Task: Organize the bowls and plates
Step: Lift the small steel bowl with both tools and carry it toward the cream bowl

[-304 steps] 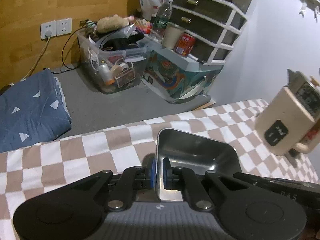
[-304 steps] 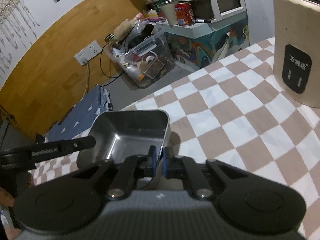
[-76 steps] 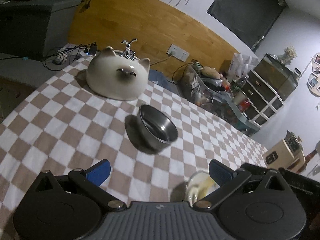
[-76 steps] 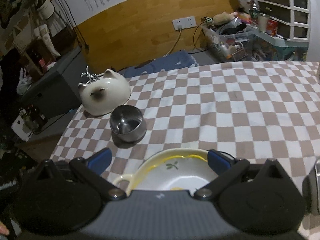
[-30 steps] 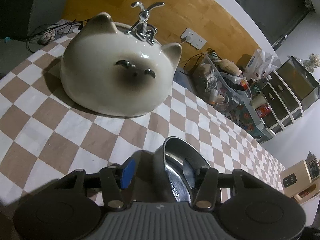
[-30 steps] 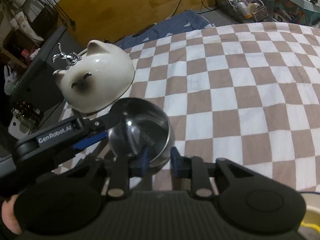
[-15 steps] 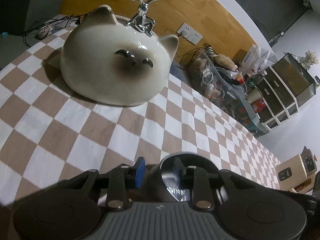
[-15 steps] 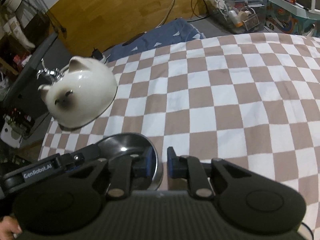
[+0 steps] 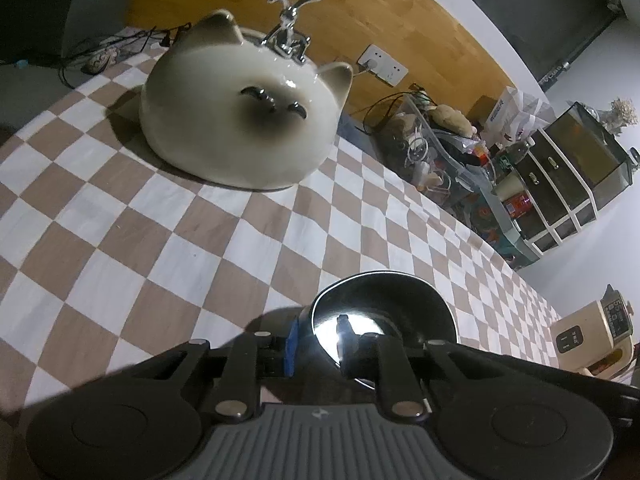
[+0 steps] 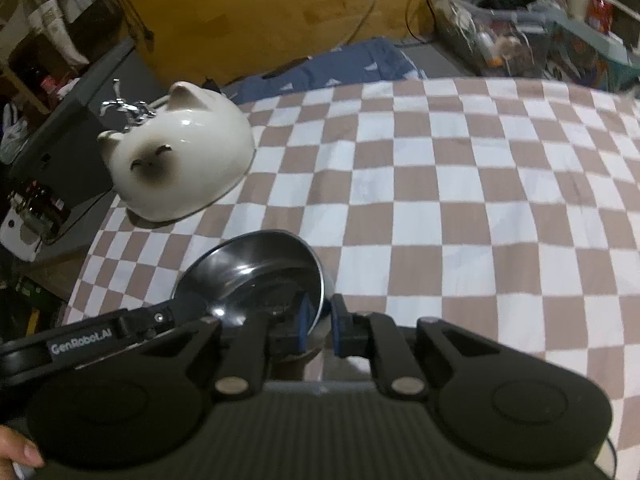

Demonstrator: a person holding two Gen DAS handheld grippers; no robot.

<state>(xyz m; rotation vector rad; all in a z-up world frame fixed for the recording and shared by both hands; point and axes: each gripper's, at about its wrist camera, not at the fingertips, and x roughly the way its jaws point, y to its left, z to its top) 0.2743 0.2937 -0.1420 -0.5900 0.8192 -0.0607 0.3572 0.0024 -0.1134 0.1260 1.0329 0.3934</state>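
Note:
A round steel bowl (image 9: pixel 384 312) is held between both grippers above the checkered tablecloth (image 9: pixel 168 240). My left gripper (image 9: pixel 318 340) is shut on the bowl's near-left rim, one blue pad outside, one finger inside. In the right wrist view the same bowl (image 10: pixel 256 272) is tilted, and my right gripper (image 10: pixel 320 326) is shut on its right rim, with the left gripper's arm reaching in from the left. The bowl looks empty.
A white cat-face ceramic basin with a chrome tap (image 9: pixel 244 120) stands at the table's far left, also in the right wrist view (image 10: pixel 180 160). A beige appliance (image 9: pixel 588 332) sits at the far right. Clutter boxes and drawers (image 9: pixel 552 168) lie beyond the table.
Both grippers closed on the steel bowl's rim and lifted it off the cloth; it now sits higher and closer in both views, tilted.

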